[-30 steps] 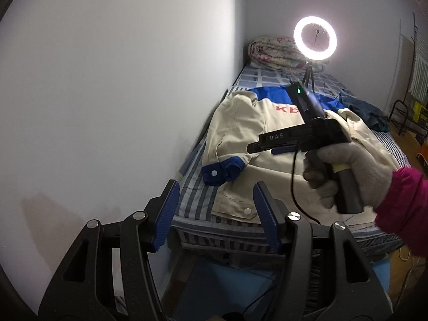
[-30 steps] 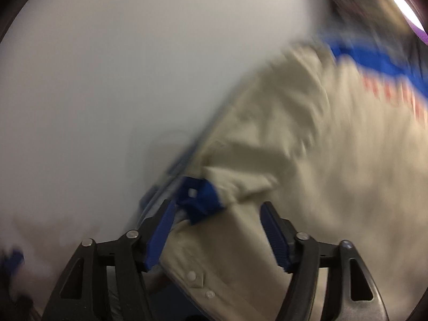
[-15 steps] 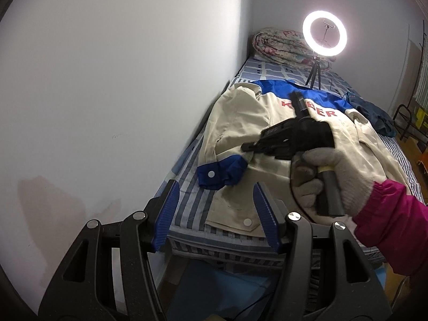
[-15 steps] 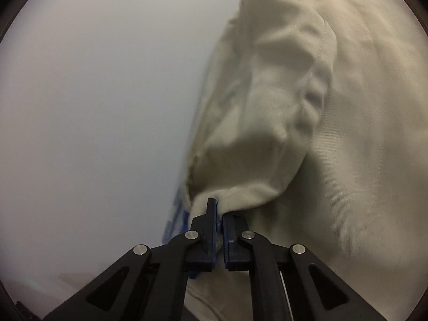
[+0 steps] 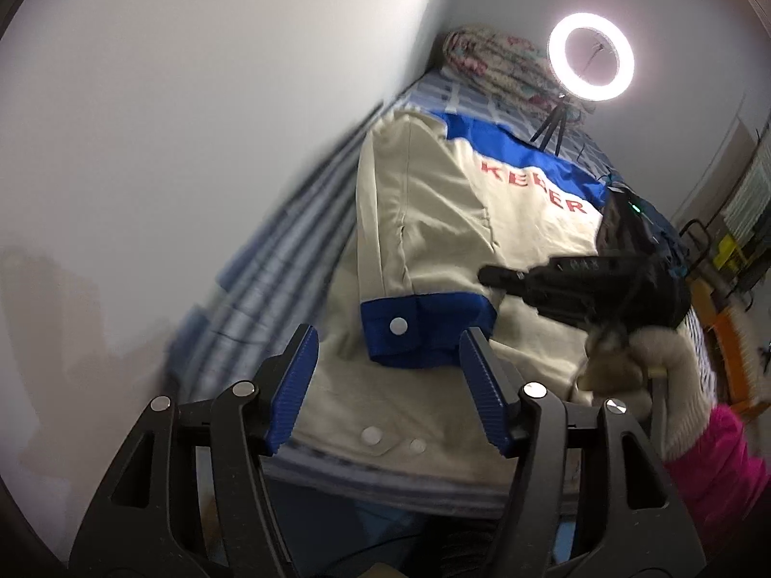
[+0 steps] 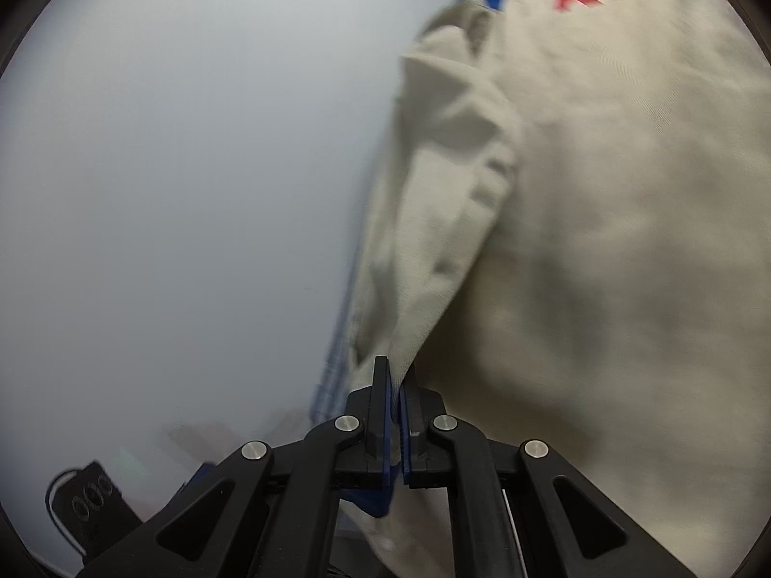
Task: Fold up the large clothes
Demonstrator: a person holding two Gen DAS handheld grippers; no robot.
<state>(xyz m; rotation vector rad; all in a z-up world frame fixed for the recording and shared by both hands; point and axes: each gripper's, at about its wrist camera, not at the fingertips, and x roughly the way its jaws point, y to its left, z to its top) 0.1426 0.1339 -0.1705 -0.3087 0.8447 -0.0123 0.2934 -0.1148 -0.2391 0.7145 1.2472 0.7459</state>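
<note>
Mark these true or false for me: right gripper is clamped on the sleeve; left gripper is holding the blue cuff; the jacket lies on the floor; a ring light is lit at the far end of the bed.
1. The right gripper is clamped on the jacket's sleeve. True.
2. The left gripper holds the blue cuff. False: its jaws are apart and opening, with nothing pinched.
3. The jacket lies on the floor. False: it lies on the striped bed.
4. A ring light is lit at the bed's far end. True.
</note>
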